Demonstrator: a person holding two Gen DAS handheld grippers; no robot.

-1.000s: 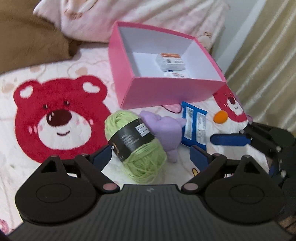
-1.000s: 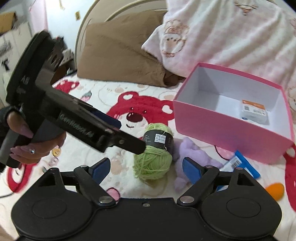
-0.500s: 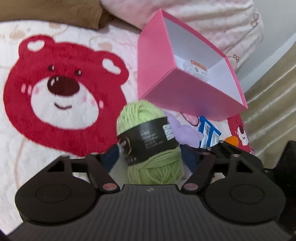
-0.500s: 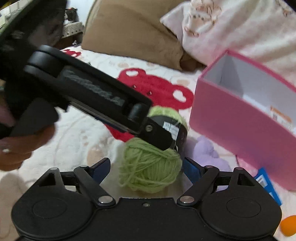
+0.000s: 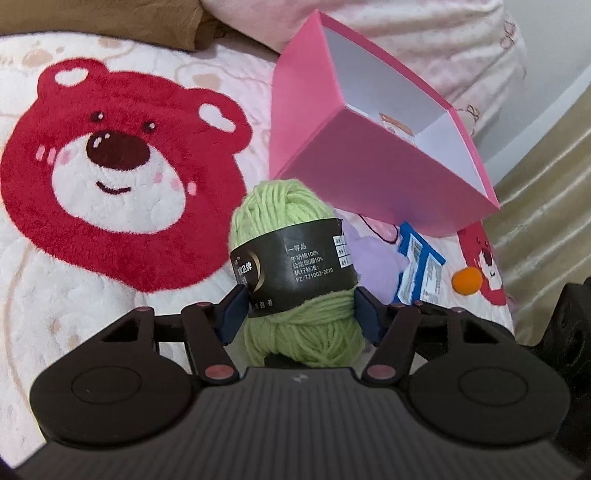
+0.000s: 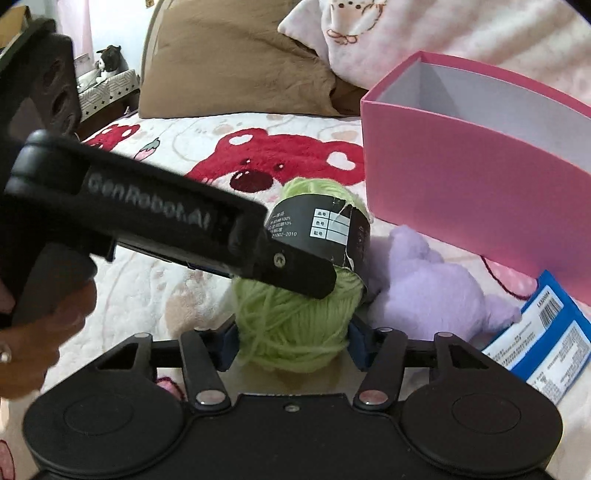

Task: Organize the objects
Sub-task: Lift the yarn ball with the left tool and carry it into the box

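Between your two grippers: the green yarn ball point(image 5: 295, 266) sat on the bear-print blanket point(image 5: 74, 302), gripped from two sides at once.
Left gripper point(image 5: 299, 314): you had just been closing its jaws, and its blue pads point(image 5: 233, 314) pressed the yarn's lower half on both sides, just under the black paper band point(image 5: 291, 266). It pinched the ball.
Right gripper point(image 6: 291, 341): you had just been closing this one too; its blue pads point(image 6: 357, 341) squeezed the near end of the skein, and the green strands bulged between them. It also pinched the ball.
Your hand point(image 6: 48, 325): in the right wrist view it wrapped the left gripper's handle at the left edge, and that gripper's black body crossed the picture down to the yarn.
Yarn's position: the ball lay with its banded middle uppermost, touching the blanket, near the front wall of the pink box point(image 5: 369, 166).
Beside the yarn: a lilac plush toy point(image 6: 436, 280) lay just to its right, touching it, and a blue and white packet point(image 6: 543, 339) lay flat beyond the toy.
Farther right: a small orange ball point(image 5: 467, 281) rested on the blanket near the packet.
Pink box: it stood open on the blanket behind the yarn, with a small white and orange package point(image 5: 397, 127) inside on its floor.
At the back: a brown pillow point(image 6: 236, 62) and a pink patterned quilt point(image 6: 406, 29) lay past the box.
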